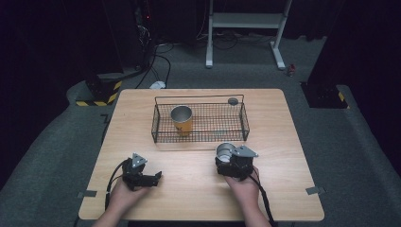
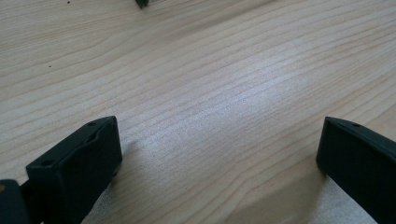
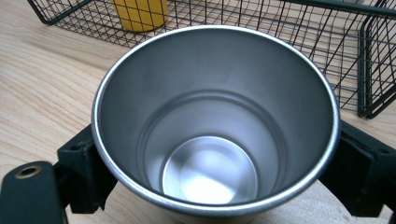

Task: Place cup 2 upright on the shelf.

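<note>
Right tongs [image 3: 215, 163] w/ steel cup [image 3: 215, 116] between jaws, near basket [image 3: 373, 60].

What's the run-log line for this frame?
right gripper: shut on steel cup | left gripper: open, idle | wire basket: holds yellow cup

The steel cup [image 3: 215, 126] looked like brushed metal, satin inside with a polished, glossy rim. The table [image 2: 210, 70] was pale, matt wood with fine grain. The basket [image 1: 201, 137] was thin black wire, and both grippers' jaws were matt black plastic
</note>
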